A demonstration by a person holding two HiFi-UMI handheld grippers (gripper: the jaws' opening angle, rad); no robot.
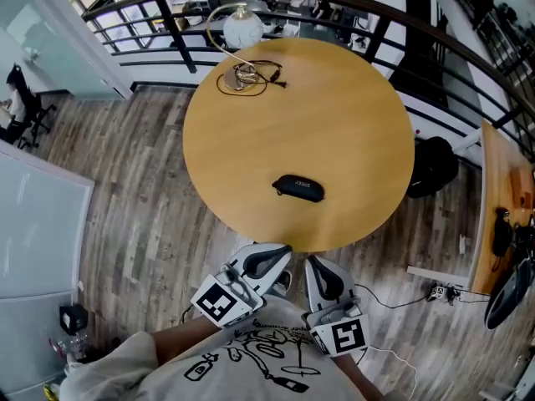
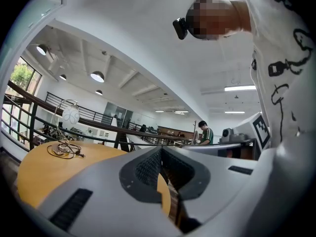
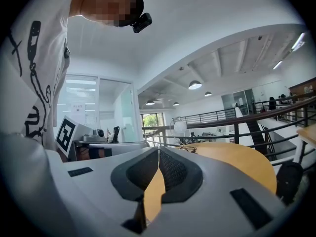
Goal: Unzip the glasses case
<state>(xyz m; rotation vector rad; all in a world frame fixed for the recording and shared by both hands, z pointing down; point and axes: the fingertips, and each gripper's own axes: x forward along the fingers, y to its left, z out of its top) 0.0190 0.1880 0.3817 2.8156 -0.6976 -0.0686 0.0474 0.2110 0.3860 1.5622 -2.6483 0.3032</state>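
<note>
Left gripper (image 1: 276, 257) hangs low by the person's shirt, just short of the table's (image 1: 334, 107) near edge, jaws pressed together on nothing: a waiting pose, I'd say. Out in front, the black glasses case (image 1: 298, 188) lies flat on the table near that edge, looking closed, with nothing touching it. Right gripper (image 1: 316, 267) sits beside its partner, likewise clenched and empty, apart from the case.

Black glasses case (image 1: 298, 188) lying on a round wooden desk (image 1: 334, 115), two grippers held short of it.
The case lies flat towards the desk's near edge. At the far edge stand a white globe lamp (image 1: 243, 28) and a loop of cable (image 1: 247, 77). The left gripper (image 1: 281, 256) and right gripper (image 1: 315, 265) hang side by side just off the near edge, touching nothing.
</note>
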